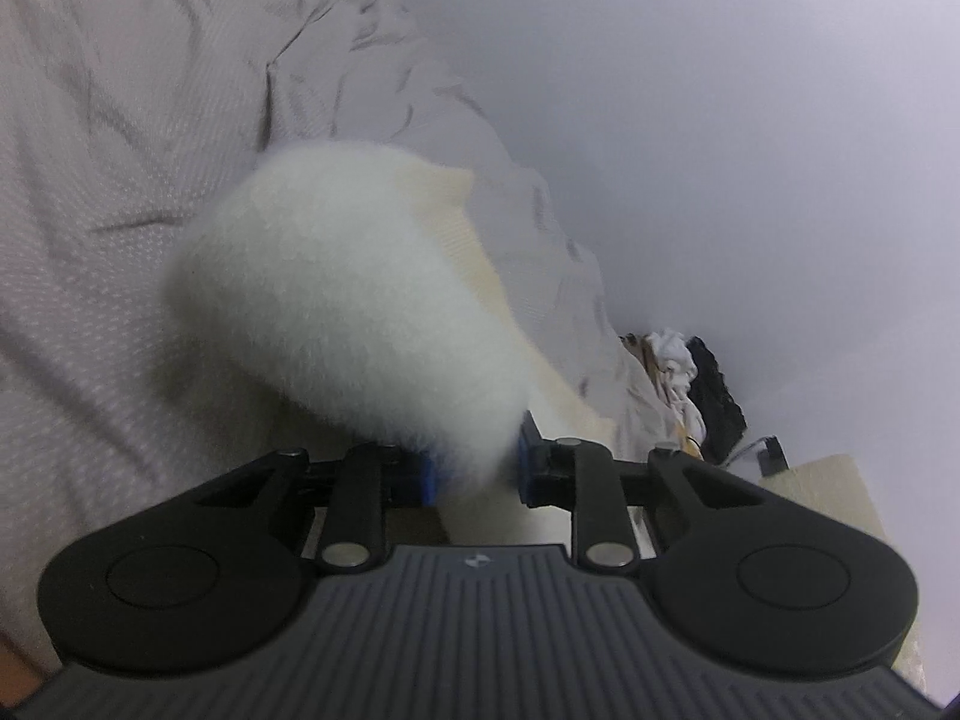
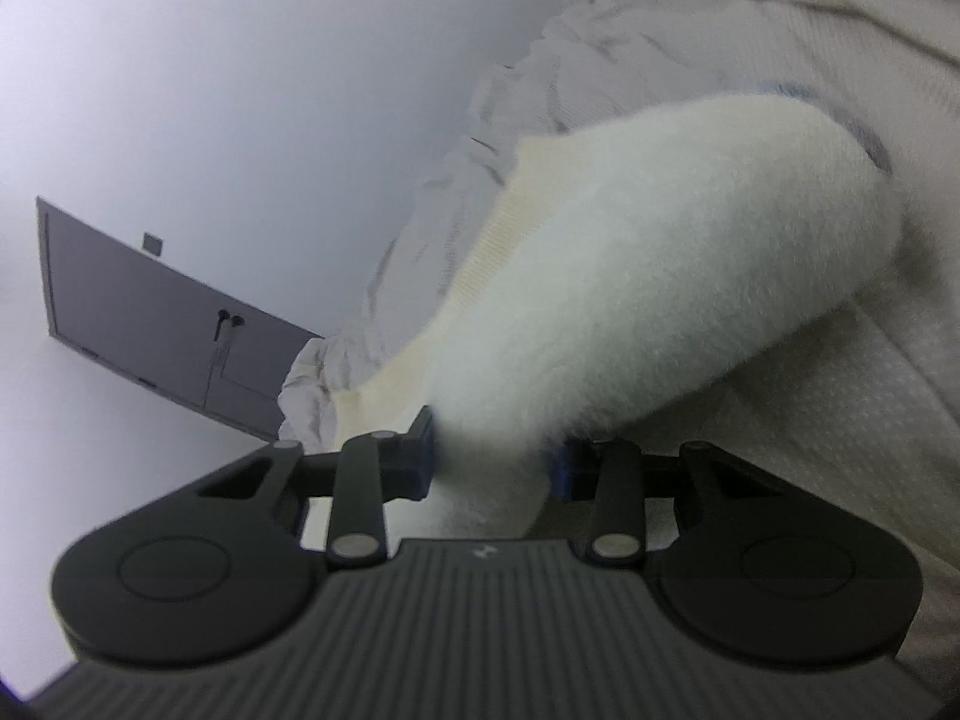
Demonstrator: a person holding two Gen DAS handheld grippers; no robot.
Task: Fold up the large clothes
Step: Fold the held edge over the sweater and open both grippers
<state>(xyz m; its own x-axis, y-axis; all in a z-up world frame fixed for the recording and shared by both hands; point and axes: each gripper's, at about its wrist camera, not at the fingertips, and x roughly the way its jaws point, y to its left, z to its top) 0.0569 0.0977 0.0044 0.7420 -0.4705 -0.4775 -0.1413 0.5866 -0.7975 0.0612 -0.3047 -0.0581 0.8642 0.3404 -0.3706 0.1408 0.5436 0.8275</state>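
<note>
A fluffy white garment (image 1: 348, 294) with a cream ribbed knit edge (image 1: 462, 240) hangs from my left gripper (image 1: 477, 471), whose blue-padded fingers are shut on its fabric above a pale bedsheet (image 1: 108, 180). In the right wrist view the same fluffy white garment (image 2: 660, 252) is pinched by my right gripper (image 2: 492, 459), shut on it, with its cream ribbed edge (image 2: 480, 258) on the left side. Both grippers hold the garment lifted off the bed.
The crumpled pale bedsheet (image 2: 780, 18) covers the bed. A white wall (image 1: 750, 120) lies beyond it. A pile of white and black clothes (image 1: 690, 372) sits at the bed's far end. A grey door with a handle (image 2: 156, 324) is on the wall.
</note>
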